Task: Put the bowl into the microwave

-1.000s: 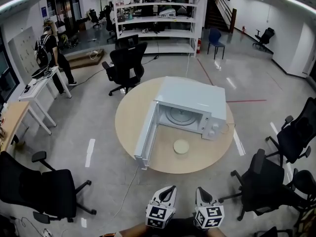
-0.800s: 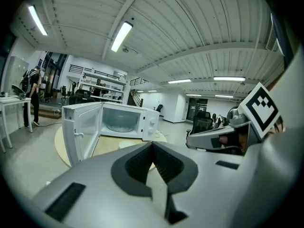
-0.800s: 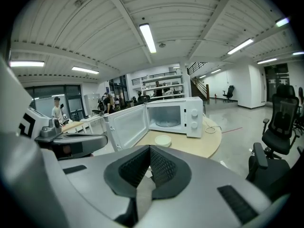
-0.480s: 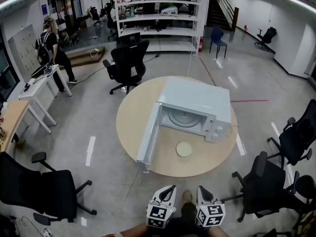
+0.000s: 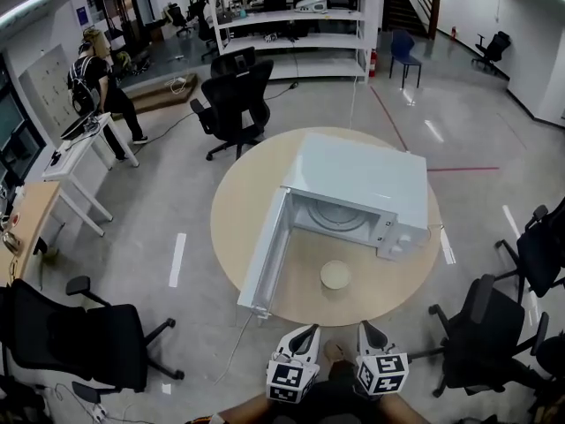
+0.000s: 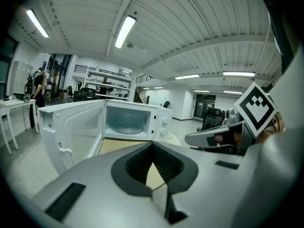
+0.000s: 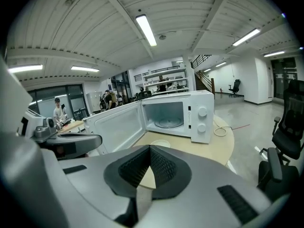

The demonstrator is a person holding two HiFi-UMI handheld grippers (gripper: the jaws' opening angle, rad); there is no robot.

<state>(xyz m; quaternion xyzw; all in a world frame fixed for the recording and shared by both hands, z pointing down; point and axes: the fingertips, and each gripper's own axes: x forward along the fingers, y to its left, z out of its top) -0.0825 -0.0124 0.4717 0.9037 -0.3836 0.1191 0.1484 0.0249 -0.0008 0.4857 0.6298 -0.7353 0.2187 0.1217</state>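
Observation:
A white microwave (image 5: 362,179) stands on a round wooden table (image 5: 243,206), its door (image 5: 265,254) swung wide open to the left and its cavity with a glass turntable (image 5: 340,216) showing. A pale shallow bowl (image 5: 335,275) rests on the table just in front of the cavity. Both grippers hang low, short of the table's near edge: my left gripper (image 5: 305,336) and my right gripper (image 5: 365,332) are shut with nothing in them. The right gripper view shows the bowl (image 7: 160,143) beyond the right gripper (image 7: 150,148). In the left gripper view, the left gripper (image 6: 152,146) faces the microwave (image 6: 135,122).
Black office chairs stand at the right (image 5: 494,325), at the left (image 5: 79,334) and behind the table (image 5: 234,104). A cable (image 5: 237,338) runs down from the table's near edge across the floor. A white desk (image 5: 79,148) and a person (image 5: 97,78) are at the far left.
The head view has come closer to the table, so the microwave and bowl appear larger and lower in the frame. Both grippers stay low and shut.

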